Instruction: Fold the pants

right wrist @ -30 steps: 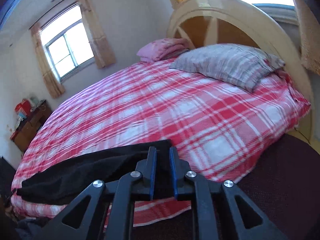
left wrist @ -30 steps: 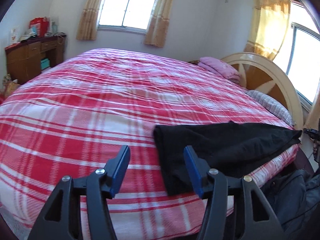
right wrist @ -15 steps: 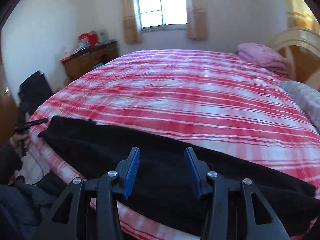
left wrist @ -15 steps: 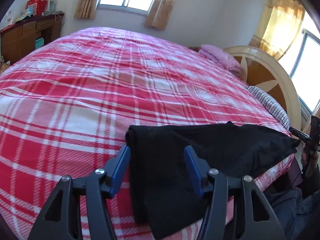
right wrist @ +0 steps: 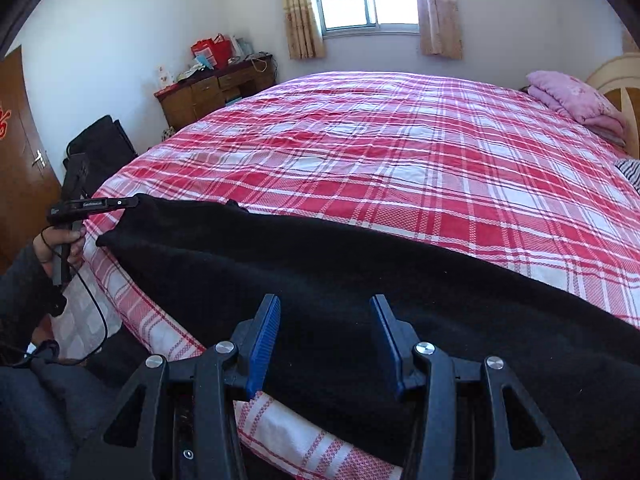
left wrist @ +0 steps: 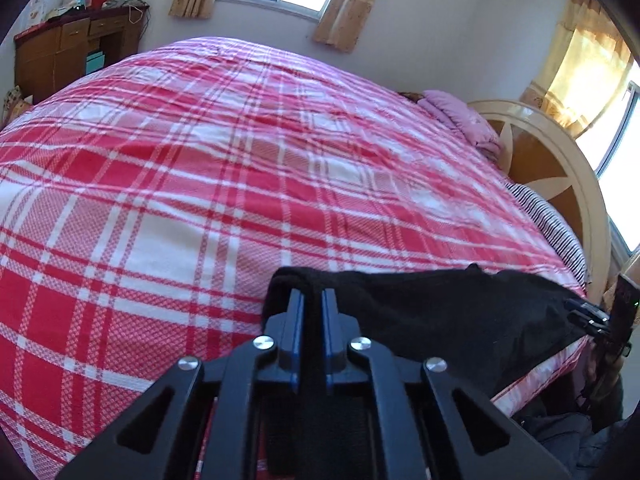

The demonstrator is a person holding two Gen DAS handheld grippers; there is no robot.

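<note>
Currently the black pants [right wrist: 360, 280] are being laid lengthwise along the near edge of the bed [left wrist: 200, 168], on its red-and-white plaid cover, with one side hanging slightly over the edge. In the left wrist view, one end of the garment is being clamped by the left tool [left wrist: 313, 300], whose blue pads are drawn nearly together on a bunched fold of the dark cloth. In the right wrist view, the right tool [right wrist: 325, 340] is being held just above the middle of the pants with its pads set wide apart and nothing between them.

A grip for the fold is judged to be under way, with only one end secured. For the next move, a matching hold by the right tool appears to be called for, so that the clamped end can be carried over toward the far end without the cloth sagging or sliding off the bed.

No container is being used; far off, a wooden dresser [right wrist: 212, 92] is being loaded with bags and boxes whose contents cannot be made out.
</note>
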